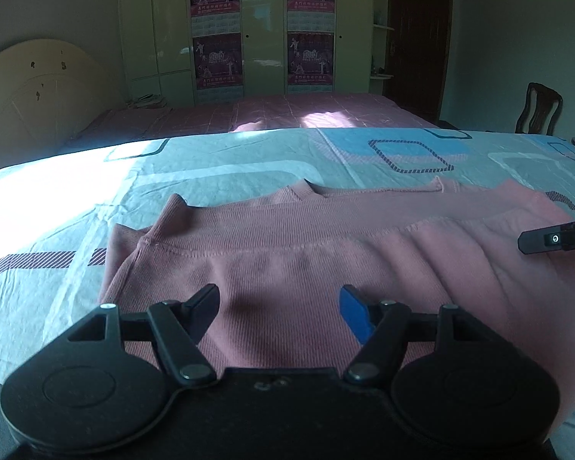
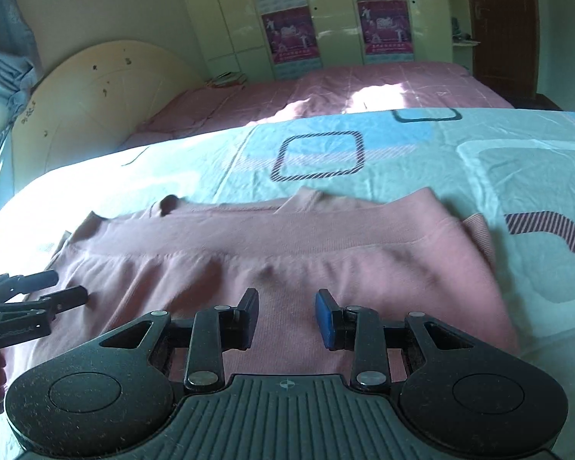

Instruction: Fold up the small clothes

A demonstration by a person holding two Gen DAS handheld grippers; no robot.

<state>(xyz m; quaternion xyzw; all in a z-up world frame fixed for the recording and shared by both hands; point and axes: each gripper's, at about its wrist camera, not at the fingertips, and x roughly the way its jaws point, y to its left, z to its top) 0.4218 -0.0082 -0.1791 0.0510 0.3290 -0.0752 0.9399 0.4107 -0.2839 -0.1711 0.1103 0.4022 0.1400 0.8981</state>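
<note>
Both pairs of tongs hang low over the near hem of a pink sweater (image 1: 326, 237). The left tongs (image 1: 280, 310) are spread wide with nothing between the jaws, and the right tongs (image 2: 287, 316) are likewise released and empty, though with a narrower gap. Each is visible at the edge of the other's view, pointing in over the cloth from the side.

The sweater lies on a bed covered by a pale blue sheet (image 1: 249, 161) printed with rounded squares. Its collar points away from the cameras and its hem sits closest. It looks partly folded already: a sleeve appears to be laid across the body, its seam running side to side, and a ribbed cuff (image 2: 479, 234) peeks out at the right edge. The knit is soft and finely ribbed, with a few shallow wrinkles across the middle.

My reading is that the sleeves are tucked in and the lengthwise fold is next. That calls for each pair of tongs to drop onto the hem near its own corner, pinch all the layers together, then lift and carry the hem toward the collar evenly so the edges line up. Beyond lies a second bed with a pink cover (image 1: 306, 111).
</note>
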